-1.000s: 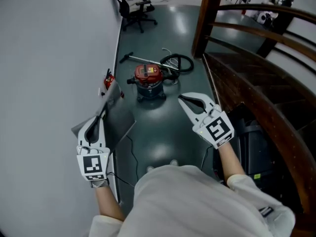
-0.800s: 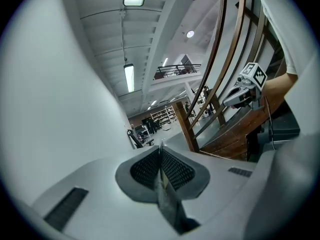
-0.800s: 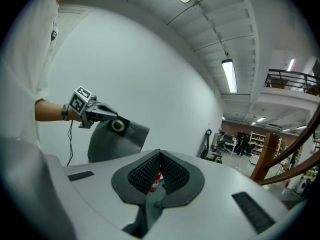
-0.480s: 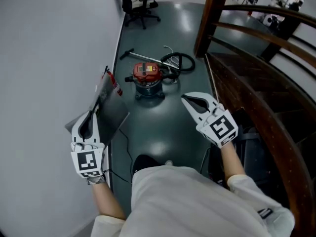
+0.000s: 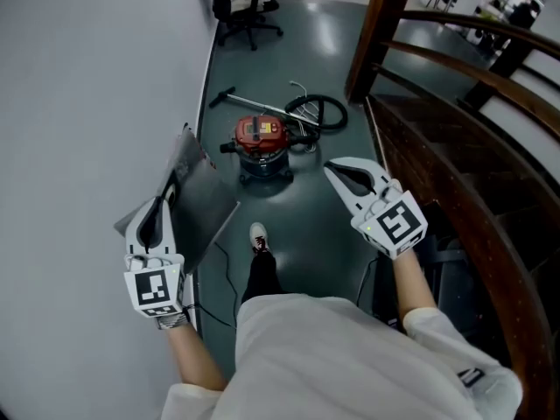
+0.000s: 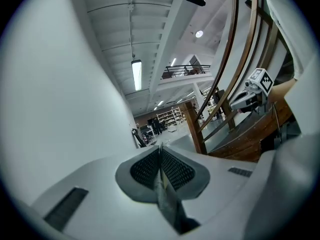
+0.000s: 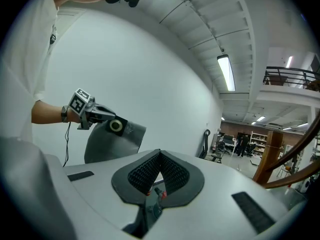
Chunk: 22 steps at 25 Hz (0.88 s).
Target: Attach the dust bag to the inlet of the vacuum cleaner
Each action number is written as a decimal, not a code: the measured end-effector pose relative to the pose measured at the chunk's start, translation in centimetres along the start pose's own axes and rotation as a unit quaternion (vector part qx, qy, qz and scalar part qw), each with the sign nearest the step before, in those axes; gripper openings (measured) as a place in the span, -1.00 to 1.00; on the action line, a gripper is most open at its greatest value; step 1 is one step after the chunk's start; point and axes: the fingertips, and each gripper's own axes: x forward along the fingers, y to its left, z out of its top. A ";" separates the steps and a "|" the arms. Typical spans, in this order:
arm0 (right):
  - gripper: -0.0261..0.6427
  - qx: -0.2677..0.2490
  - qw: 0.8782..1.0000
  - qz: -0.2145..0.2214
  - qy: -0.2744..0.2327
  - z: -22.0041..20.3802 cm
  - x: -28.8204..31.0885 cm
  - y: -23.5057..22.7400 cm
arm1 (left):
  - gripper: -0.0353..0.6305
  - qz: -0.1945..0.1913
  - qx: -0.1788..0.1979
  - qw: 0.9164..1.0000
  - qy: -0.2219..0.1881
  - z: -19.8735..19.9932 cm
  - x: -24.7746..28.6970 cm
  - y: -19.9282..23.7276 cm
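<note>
A red canister vacuum cleaner (image 5: 260,141) stands on the dark floor ahead, its black hose (image 5: 317,110) and wand (image 5: 249,103) lying behind it. My left gripper (image 5: 160,203) is shut on the edge of a grey dust bag (image 5: 197,198), which hangs flat beside the white wall. In the left gripper view a thin fold of the bag (image 6: 164,193) is pinched between the pads. The right gripper view shows the bag (image 7: 107,143) with its round collar (image 7: 116,126). My right gripper (image 5: 333,173) is shut on nothing, right of the vacuum cleaner and short of it.
A white wall (image 5: 87,86) runs along the left. A curved wooden stair railing (image 5: 437,147) and a post (image 5: 372,33) close off the right. An office chair (image 5: 243,7) stands far back. The person's shoe (image 5: 258,236) is stepping forward on the floor.
Both grippers and the bag have moved forward towards the vacuum cleaner. A foot has stepped into view. The bag now hides the red extinguisher by the wall.
</note>
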 end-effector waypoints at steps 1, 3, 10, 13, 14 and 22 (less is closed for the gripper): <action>-0.84 -0.002 1.000 -0.001 -0.001 0.1 1.2 -0.7 | -0.83 0.001 -0.004 1.000 -0.003 -0.2 1.3 0.8; -0.84 -0.001 1.000 -0.004 -0.007 0.5 3.6 -2.2 | -0.83 0.003 -0.006 1.000 -0.007 -0.5 3.9 2.3; -0.84 0.008 1.000 -0.018 -0.016 2.1 12.0 -7.4 | -0.83 -0.012 0.008 1.000 -0.014 0.0 12.3 6.8; -0.84 0.016 0.999 -0.022 -0.018 2.5 15.1 -8.7 | -0.83 -0.020 0.010 1.000 -0.013 -0.1 15.2 8.6; -0.84 0.018 0.999 -0.025 -0.021 2.8 16.0 -9.2 | -0.83 -0.022 0.010 1.000 -0.014 -0.2 16.2 9.1; -0.83 0.022 0.999 -0.038 -0.024 3.9 21.8 -11.6 | -0.83 -0.035 -0.009 0.999 -0.011 -1.6 21.4 12.4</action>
